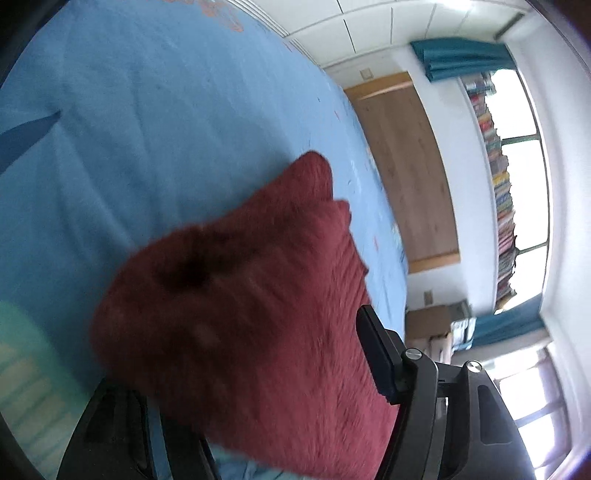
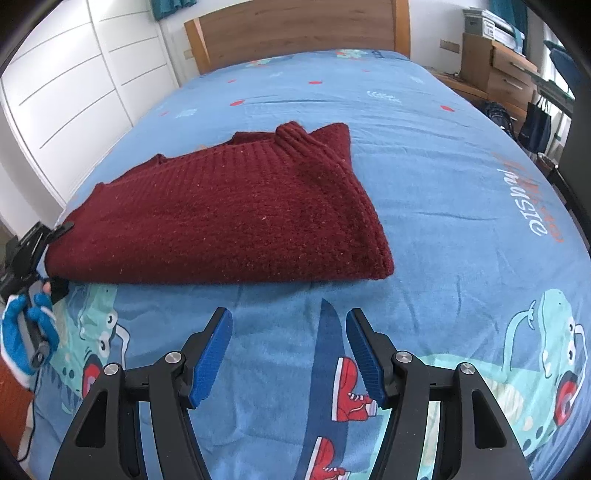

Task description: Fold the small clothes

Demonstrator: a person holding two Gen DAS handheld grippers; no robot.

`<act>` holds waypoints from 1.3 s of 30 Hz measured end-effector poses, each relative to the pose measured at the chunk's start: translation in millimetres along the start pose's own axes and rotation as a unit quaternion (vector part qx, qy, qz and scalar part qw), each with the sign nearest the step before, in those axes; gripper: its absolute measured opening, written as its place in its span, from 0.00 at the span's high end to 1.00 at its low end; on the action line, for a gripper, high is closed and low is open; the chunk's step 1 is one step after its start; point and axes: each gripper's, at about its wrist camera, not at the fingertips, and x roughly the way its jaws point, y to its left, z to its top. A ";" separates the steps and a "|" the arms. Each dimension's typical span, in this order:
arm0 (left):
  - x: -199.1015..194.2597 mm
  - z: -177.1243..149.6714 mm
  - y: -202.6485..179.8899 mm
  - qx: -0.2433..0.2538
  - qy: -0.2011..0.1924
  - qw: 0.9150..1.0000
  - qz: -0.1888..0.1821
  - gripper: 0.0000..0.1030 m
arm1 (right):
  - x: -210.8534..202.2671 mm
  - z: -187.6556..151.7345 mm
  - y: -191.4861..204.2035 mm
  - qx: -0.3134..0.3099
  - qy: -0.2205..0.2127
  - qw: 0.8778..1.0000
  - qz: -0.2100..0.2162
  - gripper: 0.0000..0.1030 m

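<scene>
A dark red knitted sweater [image 2: 221, 218] lies folded on the blue bed sheet [image 2: 424, 155]. My left gripper [image 2: 55, 254] is at the sweater's left edge, with its fingers above and below the fabric, shut on it. In the left wrist view the sweater [image 1: 240, 314] fills the space between the fingers and hides the left finger; the right finger [image 1: 376, 350] presses against the fabric. My right gripper [image 2: 288, 325] is open and empty, just in front of the sweater's near edge, above the sheet.
The bed has a wooden headboard [image 2: 295, 29] at the far end. A white wardrobe [image 2: 74, 81] stands to the left. Wooden drawers [image 2: 502, 70] and bags [image 2: 535, 122] stand to the right of the bed. The sheet has cartoon prints [image 2: 554, 350].
</scene>
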 end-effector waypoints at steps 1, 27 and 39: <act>2.1 4.1 0.8 -0.008 -0.002 1.000 -0.003 0.52 | 0.2 -0.1 -0.6 0.000 0.000 1.000 0.000 0.36; 37.1 2.7 -107.2 -0.033 0.040 0.997 -0.059 0.82 | -27.8 -20.7 -50.2 0.054 -0.033 0.998 0.018 0.36; 137.2 -89.7 -219.6 0.049 0.154 0.983 -0.088 0.82 | -56.0 -33.9 -80.1 0.070 -0.060 0.996 0.002 0.36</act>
